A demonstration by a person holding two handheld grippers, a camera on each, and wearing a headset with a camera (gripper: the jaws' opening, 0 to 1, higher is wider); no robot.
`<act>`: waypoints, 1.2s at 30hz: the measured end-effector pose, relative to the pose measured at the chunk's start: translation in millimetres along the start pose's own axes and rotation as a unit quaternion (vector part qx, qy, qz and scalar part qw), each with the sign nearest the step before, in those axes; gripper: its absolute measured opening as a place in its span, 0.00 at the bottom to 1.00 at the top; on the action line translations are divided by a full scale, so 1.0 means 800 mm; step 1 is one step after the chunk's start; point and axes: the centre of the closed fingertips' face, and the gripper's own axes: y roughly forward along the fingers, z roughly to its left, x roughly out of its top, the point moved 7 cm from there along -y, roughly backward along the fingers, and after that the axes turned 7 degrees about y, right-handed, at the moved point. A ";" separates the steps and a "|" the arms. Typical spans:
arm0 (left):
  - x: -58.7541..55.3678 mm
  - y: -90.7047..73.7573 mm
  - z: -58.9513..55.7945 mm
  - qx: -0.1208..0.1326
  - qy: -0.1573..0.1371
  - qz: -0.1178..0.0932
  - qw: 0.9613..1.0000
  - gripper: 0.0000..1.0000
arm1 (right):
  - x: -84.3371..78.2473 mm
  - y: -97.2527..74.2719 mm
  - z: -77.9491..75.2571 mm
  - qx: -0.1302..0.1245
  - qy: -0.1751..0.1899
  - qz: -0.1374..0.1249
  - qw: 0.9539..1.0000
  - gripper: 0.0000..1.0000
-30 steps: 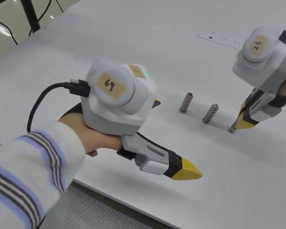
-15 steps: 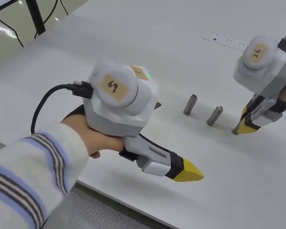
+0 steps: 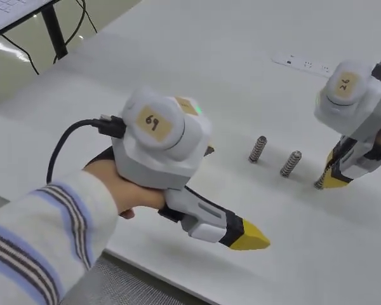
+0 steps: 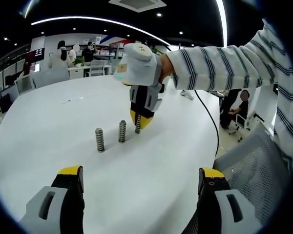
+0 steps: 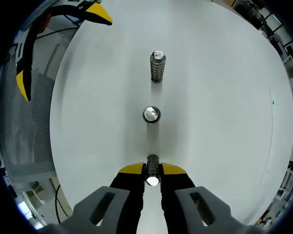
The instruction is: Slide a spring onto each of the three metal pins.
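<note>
Three metal pins stand in a row on the white table (image 3: pixel 178 76), each with a spring around it. The far spring (image 5: pixel 157 67) and the middle spring (image 5: pixel 151 115) stand free. My right gripper (image 5: pixel 153 169) is shut on the nearest spring (image 5: pixel 153 161), gripping it from both sides. In the head view the right gripper (image 3: pixel 329 182) comes down on that third spring (image 3: pixel 319 181), beside the other two springs (image 3: pixel 258 149) (image 3: pixel 291 163). My left gripper (image 4: pixel 141 175) hangs open over the table's near edge, well short of the springs (image 4: pixel 99 139), with nothing between its fingers.
A white power strip (image 3: pixel 301 63) lies at the back of the table. A grey mesh chair seat (image 3: pixel 114 286) sits below the near table edge. A black cable (image 3: pixel 70 136) trails from the left gripper (image 3: pixel 247 238). People and desks stand far off.
The head view has shifted slightly. Both grippers keep their places relative to the springs; the right one stays closed on the third spring.
</note>
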 end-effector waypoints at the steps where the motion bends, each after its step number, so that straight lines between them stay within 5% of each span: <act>1: 0.000 0.000 -0.001 -0.002 -0.003 0.000 1.000 0.94 | -0.001 0.000 0.000 0.000 0.000 0.002 1.000 0.09; 9: 0.000 -0.001 0.002 -0.003 -0.007 0.001 1.000 0.96 | -0.004 0.002 -0.004 0.001 0.006 0.008 1.000 0.10; 15: -0.002 -0.002 0.002 -0.009 -0.006 0.010 1.000 0.94 | -0.005 0.000 -0.002 -0.005 0.011 0.012 1.000 0.22; 28: -0.007 0.001 -0.003 -0.023 -0.001 0.028 0.999 0.94 | -0.001 -0.018 0.009 -0.010 0.011 -0.011 1.000 0.27; 36: -0.008 0.003 -0.005 -0.030 0.009 0.025 0.999 0.93 | 0.004 -0.039 0.019 -0.034 0.003 -0.031 0.999 0.33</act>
